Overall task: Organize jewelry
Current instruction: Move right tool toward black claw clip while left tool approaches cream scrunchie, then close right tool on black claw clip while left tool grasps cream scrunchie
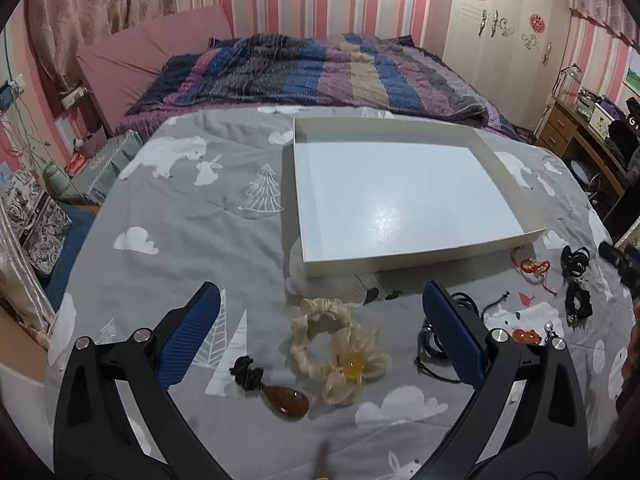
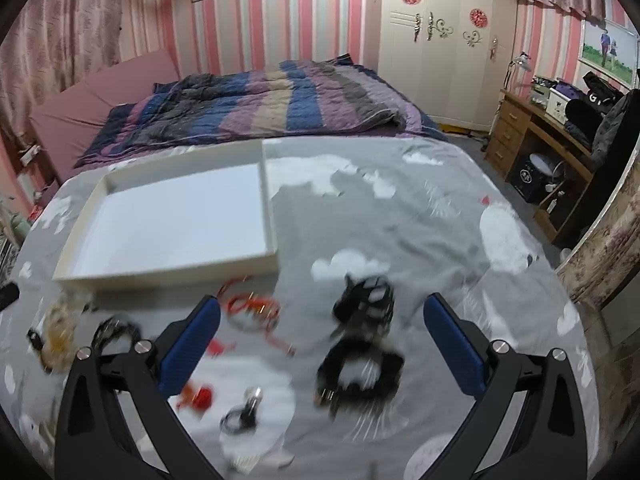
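A shallow white box [image 1: 400, 196] lies empty on the grey bed cover; it also shows in the right wrist view [image 2: 176, 220]. My left gripper [image 1: 320, 304] is open above a cream scrunchie with a yellow bead [image 1: 340, 344] and an amber pendant on a dark cord [image 1: 286, 398]. Black cords [image 1: 436, 344] lie by its right finger. My right gripper [image 2: 322, 308] is open over black hair pieces [image 2: 360, 344]. A red cord bracelet [image 2: 252, 306], a small red charm [image 2: 200, 396] and a silver ring piece [image 2: 244, 408] lie near its left finger.
A striped quilt [image 1: 320, 72] is bunched at the head of the bed. A wooden desk [image 2: 540, 128] and a white wardrobe [image 2: 440, 40] stand to the right. Red and black pieces [image 1: 560, 276] lie right of the box.
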The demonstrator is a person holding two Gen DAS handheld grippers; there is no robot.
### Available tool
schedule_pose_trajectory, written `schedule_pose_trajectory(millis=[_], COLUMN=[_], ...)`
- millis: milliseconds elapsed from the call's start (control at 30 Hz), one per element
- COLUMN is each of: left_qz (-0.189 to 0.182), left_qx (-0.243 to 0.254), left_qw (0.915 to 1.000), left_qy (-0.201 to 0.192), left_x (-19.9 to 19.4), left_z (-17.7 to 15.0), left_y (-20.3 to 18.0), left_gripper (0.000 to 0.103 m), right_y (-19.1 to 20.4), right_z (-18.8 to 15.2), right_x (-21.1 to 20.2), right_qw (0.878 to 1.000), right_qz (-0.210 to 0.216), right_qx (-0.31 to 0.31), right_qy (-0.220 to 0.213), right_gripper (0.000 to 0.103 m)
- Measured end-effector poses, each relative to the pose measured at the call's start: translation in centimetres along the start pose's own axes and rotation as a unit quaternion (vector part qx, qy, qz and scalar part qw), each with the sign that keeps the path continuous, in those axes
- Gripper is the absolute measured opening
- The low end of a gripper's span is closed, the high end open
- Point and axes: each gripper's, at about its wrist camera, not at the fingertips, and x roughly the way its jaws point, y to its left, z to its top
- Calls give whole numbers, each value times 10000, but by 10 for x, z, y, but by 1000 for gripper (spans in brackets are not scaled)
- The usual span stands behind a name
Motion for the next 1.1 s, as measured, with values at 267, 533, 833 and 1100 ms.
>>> schedule_pose_trajectory(millis=[267, 533, 833, 1100], left_qz=[-44, 51, -59, -26], left_qx=[-22, 304, 160, 253], left_qw=[9987, 9971, 9949, 9957], left_qy=[507, 699, 996, 896], left_x=[43, 72, 98, 97], left_z=[-12, -27, -29, -29], left_y=[0, -19, -13, -19], left_gripper=[100, 100, 77, 59], right_y=[-16, -22, -24, -34], right_z=[16, 0, -11, -16], right_x=[42, 79, 95, 108], right_qw=[9995, 9981, 9967, 9953], right_qz=[-224, -353, -570, -339], right_qx=[183, 171, -17, 188], right_qy=[143, 483, 579, 885], right_gripper=[101, 101, 101, 67])
